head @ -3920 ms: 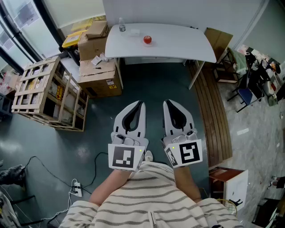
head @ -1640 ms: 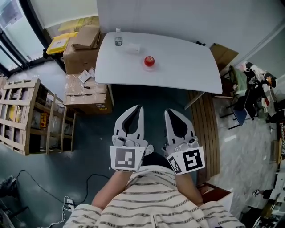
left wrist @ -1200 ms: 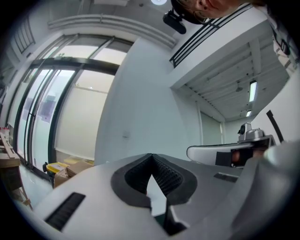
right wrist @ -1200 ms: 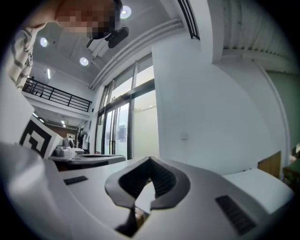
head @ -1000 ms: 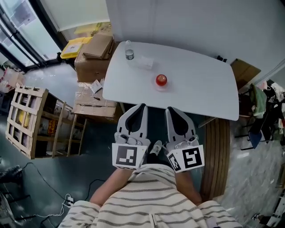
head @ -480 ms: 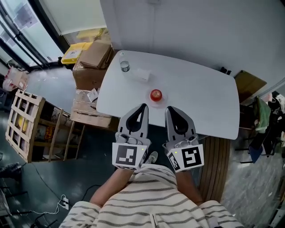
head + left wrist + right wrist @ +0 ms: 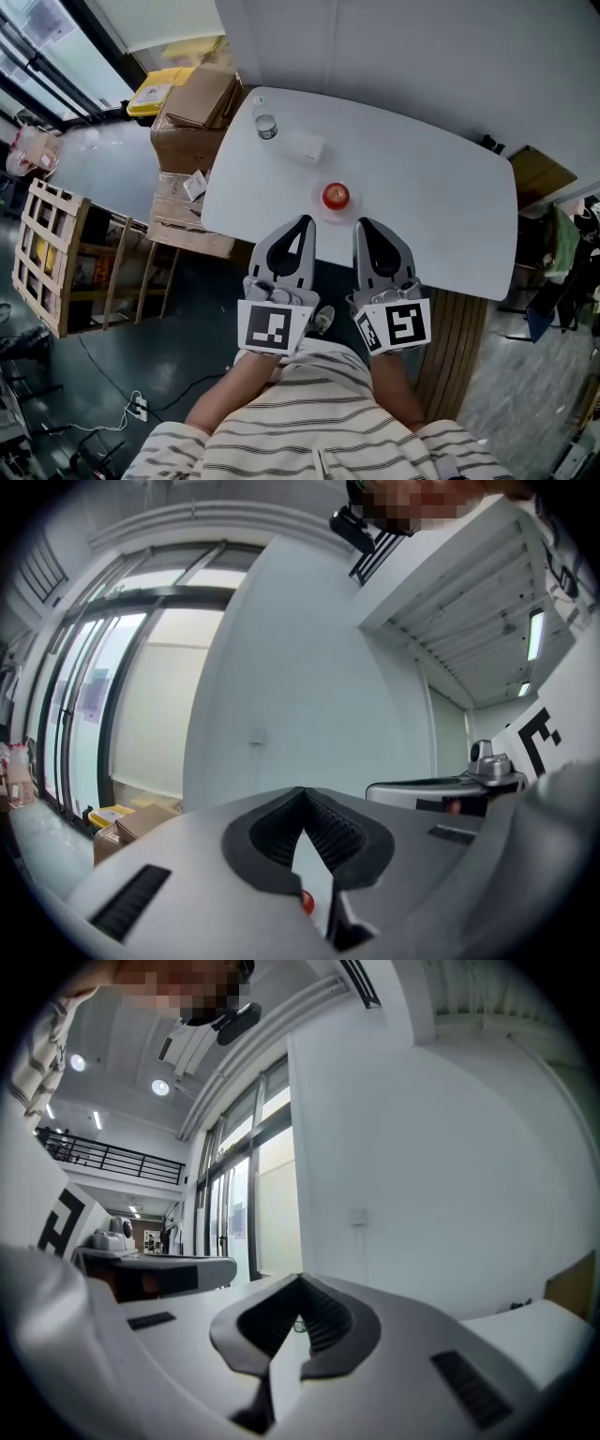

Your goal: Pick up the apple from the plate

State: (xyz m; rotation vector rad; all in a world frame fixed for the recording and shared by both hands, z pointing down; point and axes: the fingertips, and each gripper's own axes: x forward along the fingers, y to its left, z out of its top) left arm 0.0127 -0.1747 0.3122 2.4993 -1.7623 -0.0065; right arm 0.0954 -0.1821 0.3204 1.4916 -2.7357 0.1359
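Apple [image 7: 336,195] on its plate [image 7: 317,210] sits nearer than before — left tongs [image 7: 304,221] and right tongs [image 7: 361,224] pressed together; empty.

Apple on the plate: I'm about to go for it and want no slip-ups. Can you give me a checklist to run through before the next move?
1. Apple sits on the plate: ok.
2. Way to the apple is free: ok; the bottle and the white box stand farther back on the table.
3. Left gripper open for a grasp: not ok, jaws together.
4. Right gripper open for a grasp: not ok, jaws together.
5. A gripper at the apple: not ok; both are near the table's front edge, apart from it.
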